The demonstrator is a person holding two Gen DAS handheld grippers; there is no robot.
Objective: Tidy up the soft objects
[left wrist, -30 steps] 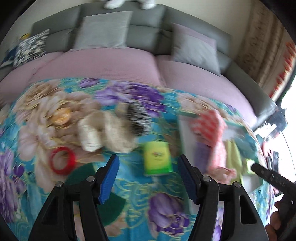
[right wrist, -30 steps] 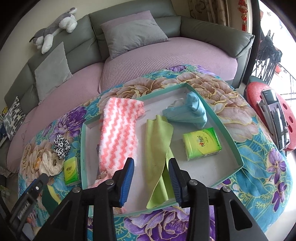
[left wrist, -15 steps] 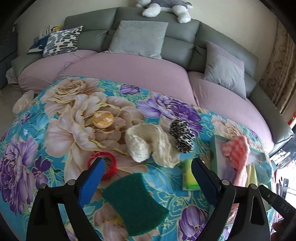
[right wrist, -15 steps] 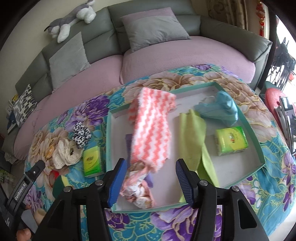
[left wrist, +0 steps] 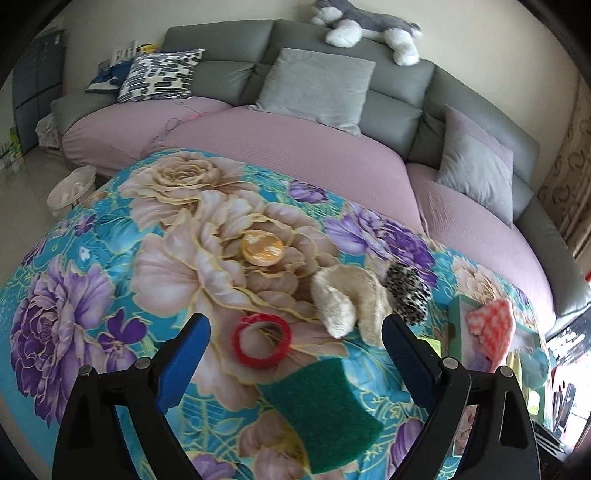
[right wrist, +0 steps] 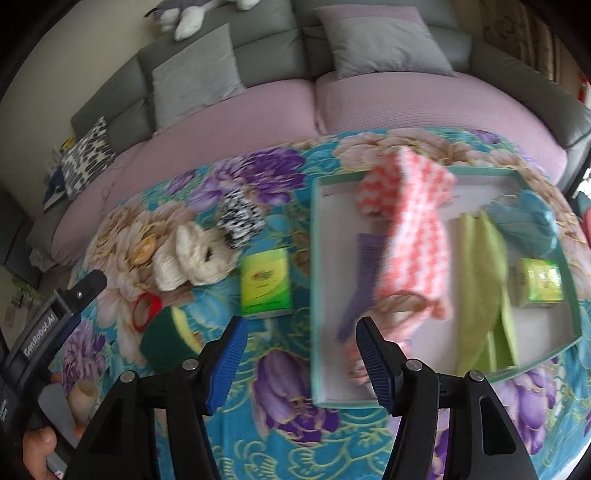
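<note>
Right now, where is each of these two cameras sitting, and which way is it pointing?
Left wrist view: on the left gripper, looking forward between its open blue fingers over the floral table at the green sponge, red ring and sofa.
Right wrist view: on the right gripper, open too, facing the tray of cloths; the person's thumb and the left gripper's body show at lower left.
Shared: sponge, ring, cream cloth, sofa.

I'm working in a home living room: a long grey sofa [left wrist: 399,99] with mauve seat covers curves across the top of the frame, scatter cushions [left wrist: 314,86] lean on it, a plush dog [left wrist: 369,31] lies on its backrest, and patterned curtains [left wrist: 570,177] hang at far right.
</note>
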